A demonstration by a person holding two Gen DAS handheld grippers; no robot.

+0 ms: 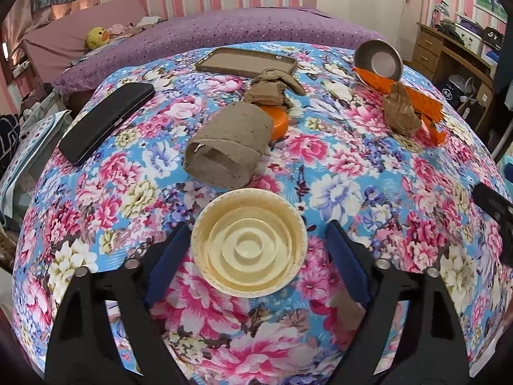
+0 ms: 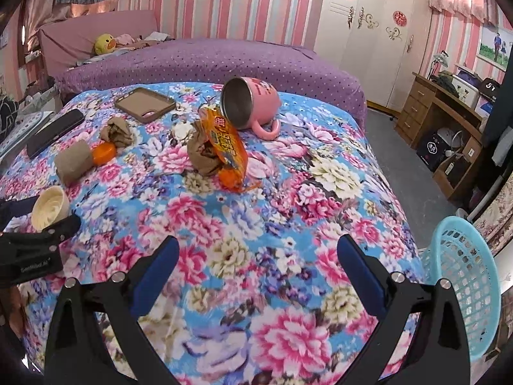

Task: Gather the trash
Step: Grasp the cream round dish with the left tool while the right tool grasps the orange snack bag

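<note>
Step in hand: grasp of first trash item. Left gripper spread, straddling cream ribbed cup on floral bedspread; pads apparently not yet touching. Right gripper spread, empty. Next: pinch cup, carry to blue basket at bedside.

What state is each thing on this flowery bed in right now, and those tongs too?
Cream cup: on its side, mouth toward camera, between the left tongs' pads, not visibly pressed.
Left tongs: open around the cup.
Right tongs: open, nothing between them.
Pink mug: tipped over, handle down.
Orange wrapper: crumpled, leaning at the mug's mouth.
Cardboard tube: lying, squashed.
Blue basket: upright beside the bed.
</note>
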